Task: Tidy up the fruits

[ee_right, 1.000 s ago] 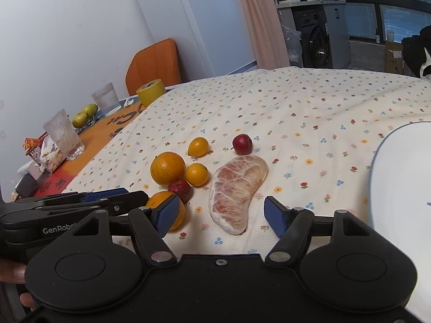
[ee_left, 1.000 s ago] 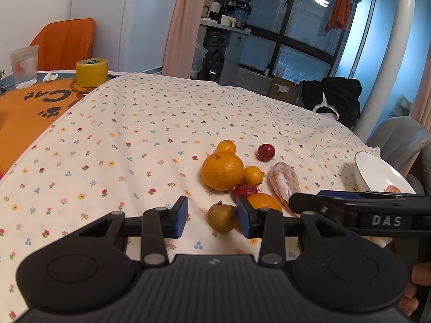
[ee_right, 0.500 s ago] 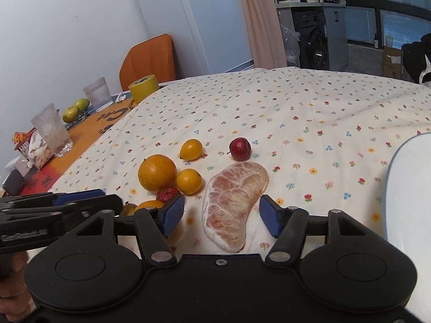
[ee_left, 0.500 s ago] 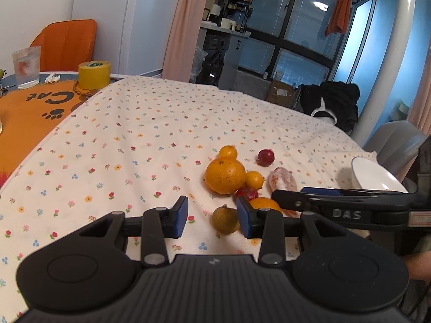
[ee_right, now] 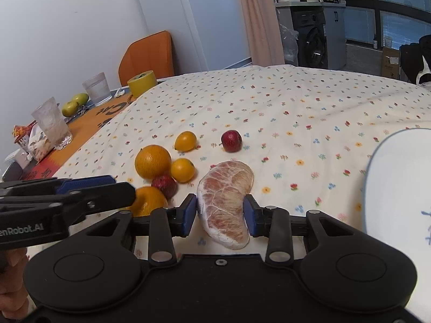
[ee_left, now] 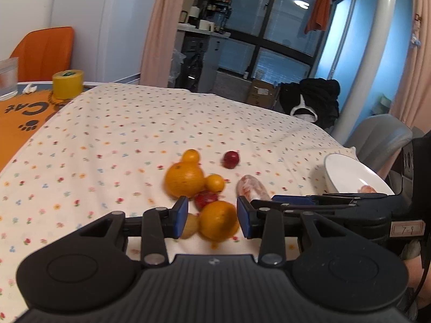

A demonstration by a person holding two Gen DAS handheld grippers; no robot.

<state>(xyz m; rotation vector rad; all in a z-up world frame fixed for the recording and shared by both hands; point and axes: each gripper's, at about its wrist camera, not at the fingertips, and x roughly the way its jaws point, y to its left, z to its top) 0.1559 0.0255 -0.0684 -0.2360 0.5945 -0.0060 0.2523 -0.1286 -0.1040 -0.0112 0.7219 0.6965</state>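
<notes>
Now framing the near orange (ee_left: 218, 220) between the blue pads of the left tongs (ee_left: 212, 218), earlier lined up on the small brownish fruit (ee_left: 188, 225); still apart, not yet touching, fruit resting on the floral tabletop (ee_left: 107, 140). Closing, in the right view, around the peeled pomelo segment (ee_right: 225, 202): right tongs (ee_right: 220, 216) narrower than before, seemingly just shy of contact, white plate (ee_right: 390, 188) waiting nearby for both.
</notes>
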